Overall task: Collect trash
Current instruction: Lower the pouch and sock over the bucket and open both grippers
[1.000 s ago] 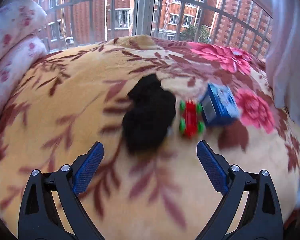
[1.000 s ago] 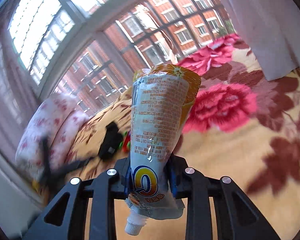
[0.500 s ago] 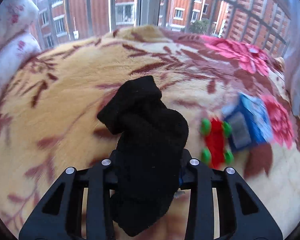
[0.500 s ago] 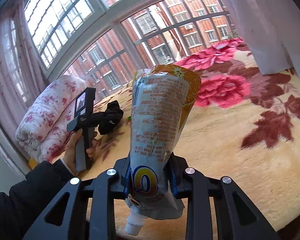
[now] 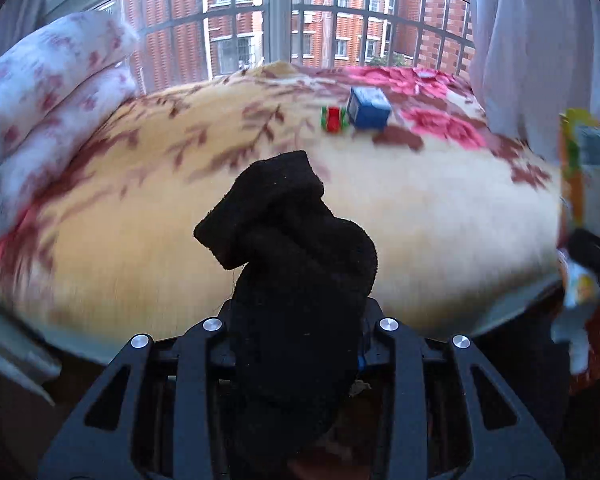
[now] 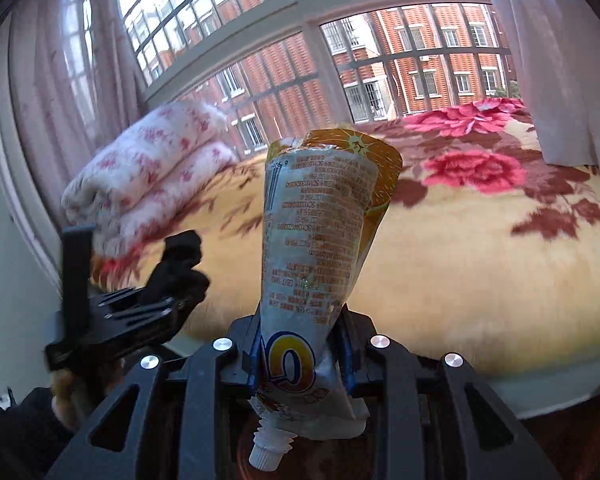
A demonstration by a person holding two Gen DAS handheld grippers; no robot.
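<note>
A black sock point(image 5: 288, 240) hangs crumpled and upright between the pads of my left gripper point(image 5: 296, 320), which is shut on it above the near edge of the bed. In the right wrist view that same left gripper point(image 6: 168, 280) and the sock point(image 6: 180, 256) show at the lower left, with a hand on the handle. My right gripper point(image 6: 300, 344) is shut on an orange and silver drink pouch point(image 6: 320, 220), spout down. The pouch point(image 5: 576, 168) also appears blurred at the right edge of the left wrist view.
A floral blanket point(image 5: 440, 220) covers the bed. On it at the far side lie a blue carton point(image 5: 368, 110) and a red and green toy point(image 5: 333, 119). A folded flowered quilt point(image 6: 152, 168) sits at the left, a white curtain point(image 5: 520, 40) at the right, and barred windows behind.
My left gripper went from open over the sock to shut on it, then pulled back off the bed with it. The right gripper, still holding the pouch, also drew back and rolled.
</note>
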